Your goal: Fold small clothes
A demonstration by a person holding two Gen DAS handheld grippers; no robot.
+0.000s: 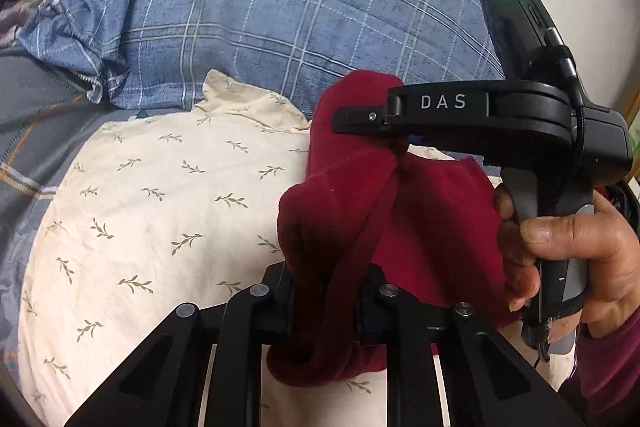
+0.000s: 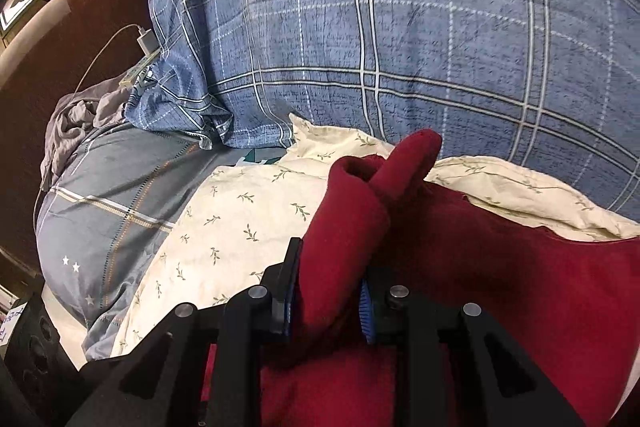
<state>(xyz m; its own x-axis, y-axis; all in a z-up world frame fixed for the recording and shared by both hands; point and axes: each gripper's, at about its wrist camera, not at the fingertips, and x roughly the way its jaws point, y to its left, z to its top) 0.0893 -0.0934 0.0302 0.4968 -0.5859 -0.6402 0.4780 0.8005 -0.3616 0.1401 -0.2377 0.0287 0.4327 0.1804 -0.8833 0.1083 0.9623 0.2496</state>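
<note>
Both your grippers clamped on the red garment [image 1: 420,227]

Left gripper [image 1: 326,311] pinches a bunched fold, right gripper [image 2: 328,301] grips another; cloth hangs between them over the cream leaf-print pillow [image 1: 160,207].

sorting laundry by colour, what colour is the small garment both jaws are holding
Dark red garment, plain with no print; it shows best in the right wrist view.
</note>
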